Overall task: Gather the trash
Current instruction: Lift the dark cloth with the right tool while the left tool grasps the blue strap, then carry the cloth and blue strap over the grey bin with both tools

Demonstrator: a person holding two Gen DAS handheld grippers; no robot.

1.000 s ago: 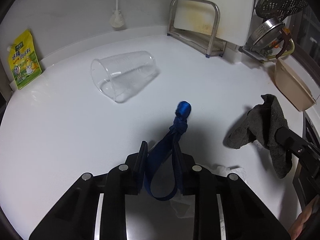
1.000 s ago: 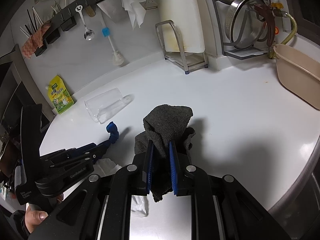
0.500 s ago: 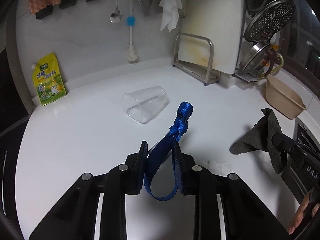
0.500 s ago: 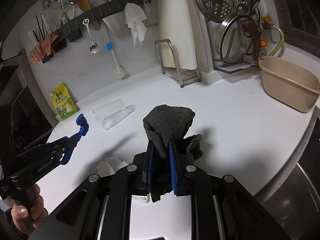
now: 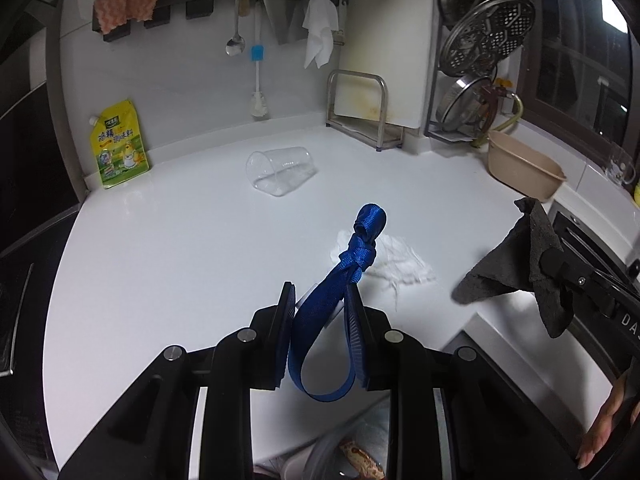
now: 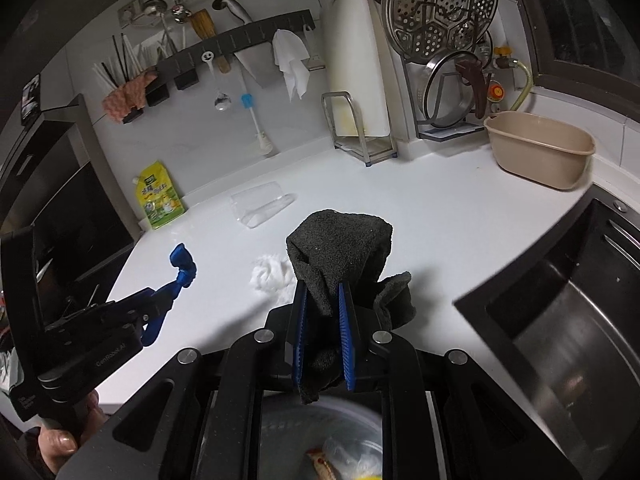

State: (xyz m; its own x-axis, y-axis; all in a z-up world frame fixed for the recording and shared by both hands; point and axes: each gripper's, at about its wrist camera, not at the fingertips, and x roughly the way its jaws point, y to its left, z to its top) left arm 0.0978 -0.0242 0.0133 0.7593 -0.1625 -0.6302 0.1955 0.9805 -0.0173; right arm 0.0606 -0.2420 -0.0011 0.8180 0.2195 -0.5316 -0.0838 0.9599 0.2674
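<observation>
My left gripper is shut on a knotted blue strap, whose knot sticks out ahead of the fingers above the white counter. The right gripper is shut on a dark grey cloth that drapes over its fingers. A crumpled white tissue lies on the counter just beyond both grippers. Farther back a clear plastic cup lies on its side. The right wrist view shows the left gripper at the lower left with the strap, and also the tissue and cup.
A round bin with wrappers inside sits below the counter's near edge, under both grippers. A steel sink is on the right, a beige basin behind it. A yellow pouch and a cutting-board rack stand along the back wall.
Both grippers have pulled back and risen from the counter, still holding the strap and the cloth. The tissue is now uncovered ahead of them, and the bin has come into view below.
</observation>
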